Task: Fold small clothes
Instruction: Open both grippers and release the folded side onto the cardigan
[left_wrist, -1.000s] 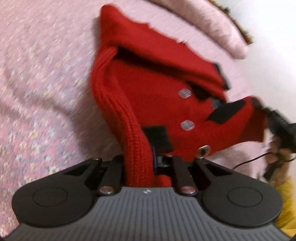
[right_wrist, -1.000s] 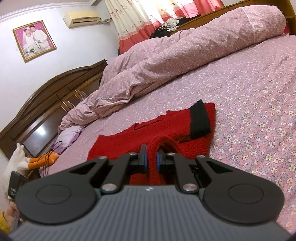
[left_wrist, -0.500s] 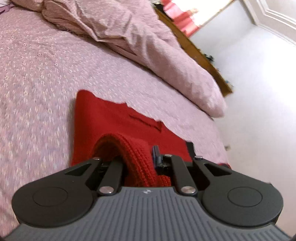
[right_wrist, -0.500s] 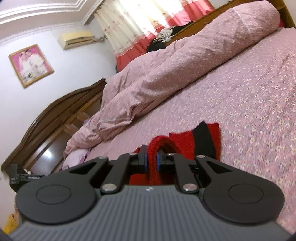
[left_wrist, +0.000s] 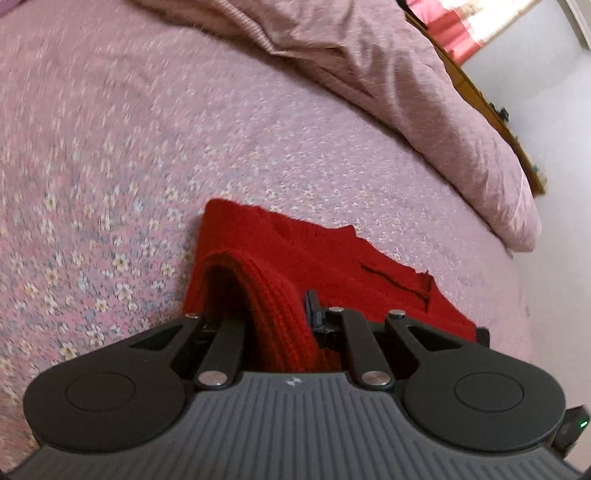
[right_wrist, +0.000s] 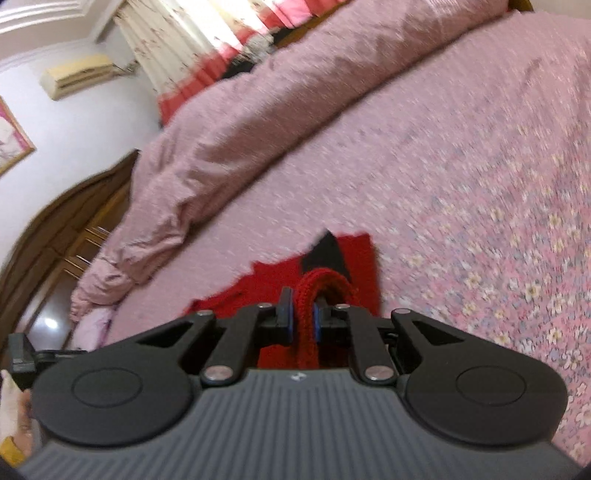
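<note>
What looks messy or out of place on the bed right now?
Nothing is spilled or damaged. The duvet lies rumpled along the far side, and the red sweater is half folded, pinched by the left gripper and the right gripper.

You were working in a home bedroom. A bed under a pink floral sheet filled both views, with a rumpled pink duvet across the upper part. In the right wrist view's upper left hung a wall air conditioner, curtains and a framed picture, above dark wooden furniture.
</note>
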